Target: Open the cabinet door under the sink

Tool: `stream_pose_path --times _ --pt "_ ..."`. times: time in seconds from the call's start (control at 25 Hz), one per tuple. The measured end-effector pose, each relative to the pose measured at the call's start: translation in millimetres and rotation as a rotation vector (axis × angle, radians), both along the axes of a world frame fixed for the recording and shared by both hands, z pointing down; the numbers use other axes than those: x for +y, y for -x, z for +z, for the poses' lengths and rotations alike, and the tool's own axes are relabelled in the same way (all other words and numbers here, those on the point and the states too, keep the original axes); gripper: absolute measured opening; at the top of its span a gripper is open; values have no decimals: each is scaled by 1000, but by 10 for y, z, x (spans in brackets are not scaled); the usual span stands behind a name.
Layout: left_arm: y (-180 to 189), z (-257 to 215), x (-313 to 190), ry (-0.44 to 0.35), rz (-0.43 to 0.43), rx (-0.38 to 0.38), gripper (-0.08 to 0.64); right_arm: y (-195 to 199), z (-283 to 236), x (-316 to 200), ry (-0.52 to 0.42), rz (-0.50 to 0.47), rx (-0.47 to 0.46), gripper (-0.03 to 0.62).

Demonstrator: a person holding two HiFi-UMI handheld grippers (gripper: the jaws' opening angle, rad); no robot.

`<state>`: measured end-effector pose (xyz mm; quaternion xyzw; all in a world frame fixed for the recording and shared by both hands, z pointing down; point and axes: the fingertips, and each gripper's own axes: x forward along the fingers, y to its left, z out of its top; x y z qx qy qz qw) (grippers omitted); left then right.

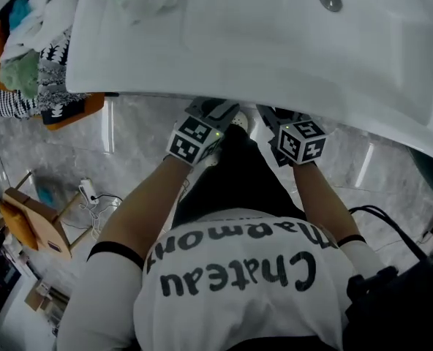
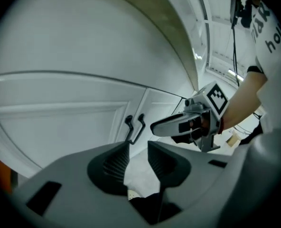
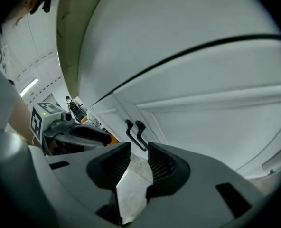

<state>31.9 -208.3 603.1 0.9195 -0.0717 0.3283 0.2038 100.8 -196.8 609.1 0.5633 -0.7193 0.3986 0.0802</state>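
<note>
my left gripper has its jaws apart and empty, short of the cabinet door under the sink. the two dark handles sit just beside each other, so i could hook the wrong one or both. my right gripper, likewise open and empty, may collide there.

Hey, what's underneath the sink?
Under the sink, two closed white cabinet doors with black handles side by side. Whatever is inside is hidden behind them.

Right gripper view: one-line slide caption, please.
Right gripper, jaws apart and empty, aimed at two black bar handles on the closed white panelled cabinet doors beneath the white sink basin.
</note>
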Motion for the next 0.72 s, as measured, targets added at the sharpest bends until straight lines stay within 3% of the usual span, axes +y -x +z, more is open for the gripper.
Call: stream_pose_path --times 0.2,0.36,0.48,0.72 --pt "-175 233 -31 -27 18 44 110 -9 174 -65 -74 -35 62 106" --pt "-220 342 -152 -59 -29 54 110 36 242 -108 -127 -60 110 106" --pt "-275 409 -165 -83 -2 39 110 66 272 -179 -151 -50 138 106" --pt "-412 410 -248 -85 -22 57 103 68 263 -262 -186 6 109 83"
